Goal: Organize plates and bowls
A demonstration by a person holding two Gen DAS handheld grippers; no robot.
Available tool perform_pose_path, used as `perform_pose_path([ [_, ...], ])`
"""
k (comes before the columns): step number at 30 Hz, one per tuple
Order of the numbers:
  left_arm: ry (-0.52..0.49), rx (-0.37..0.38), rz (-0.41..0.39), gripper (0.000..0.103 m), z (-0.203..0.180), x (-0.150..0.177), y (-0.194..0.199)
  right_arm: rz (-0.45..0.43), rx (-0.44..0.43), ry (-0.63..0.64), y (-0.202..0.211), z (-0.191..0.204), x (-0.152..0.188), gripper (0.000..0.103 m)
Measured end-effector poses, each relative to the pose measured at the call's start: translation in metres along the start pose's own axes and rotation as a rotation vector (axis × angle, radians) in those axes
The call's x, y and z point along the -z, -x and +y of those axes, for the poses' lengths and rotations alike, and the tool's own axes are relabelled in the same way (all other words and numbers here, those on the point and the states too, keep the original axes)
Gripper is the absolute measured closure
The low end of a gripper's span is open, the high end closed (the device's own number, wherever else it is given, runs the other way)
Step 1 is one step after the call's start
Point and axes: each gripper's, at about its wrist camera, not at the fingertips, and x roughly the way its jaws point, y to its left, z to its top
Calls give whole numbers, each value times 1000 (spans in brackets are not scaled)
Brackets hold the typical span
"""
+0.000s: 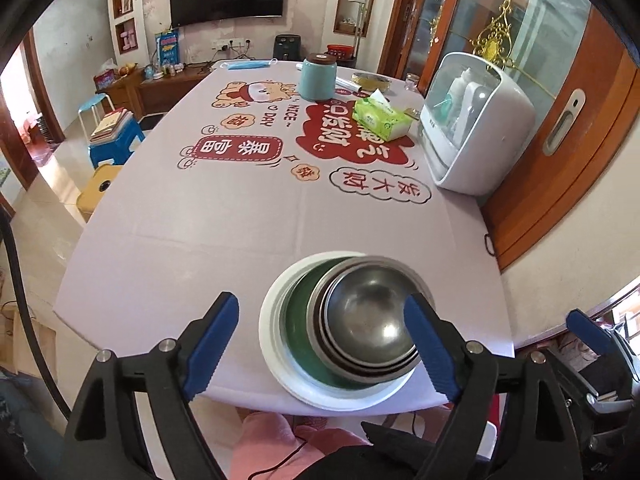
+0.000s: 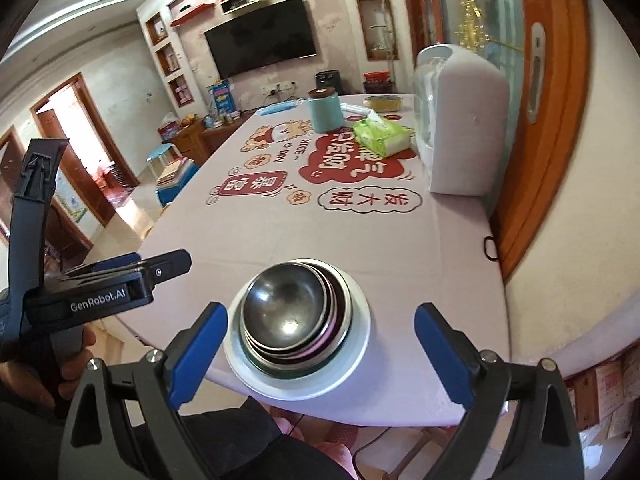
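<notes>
Near the table's front edge stands a stack. A white plate (image 1: 272,344) lies at the bottom, a green dish (image 1: 298,320) sits on it, and several nested steel bowls (image 1: 368,316) sit off-centre on top. My left gripper (image 1: 322,346) hovers above the stack, jaws wide, gripping nothing. In the right wrist view the steel bowls (image 2: 284,308) and the white plate (image 2: 356,344) lie ahead of my right gripper (image 2: 322,356), which is open and empty. A hand holds the left gripper (image 2: 160,266) at that view's left edge.
On the printed tablecloth (image 1: 200,240), a white countertop appliance (image 1: 476,120) stands at the right by an orange door. A green tissue pack (image 1: 382,118) and a teal jar (image 1: 318,78) stand farther back. Stools (image 1: 114,136) stand on the floor at the left.
</notes>
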Motion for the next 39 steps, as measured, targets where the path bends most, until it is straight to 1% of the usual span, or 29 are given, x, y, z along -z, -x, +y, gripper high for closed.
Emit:
perform_pose_path([
  [5, -31, -40, -16, 10, -5, 13, 4, 22, 19, -44, 1, -3, 11, 2],
  [7, -42, -62, -23, 3, -6, 18, 6, 34, 22, -52, -2, -2, 15, 1],
  [10, -35, -84, -32, 1, -5, 23, 11, 28, 30, -38, 0, 3, 17, 0],
  [18, -51, -136, -43, 1, -5, 28, 14, 7, 26, -33, -2, 9, 17, 0],
  [24, -42, -166, -61, 1, 0, 26, 16, 27, 28, -44, -10, 10, 15, 0],
  [39, -41, -169, -70, 1, 2, 24, 16, 33, 33, -21, -17, 17, 10, 0],
])
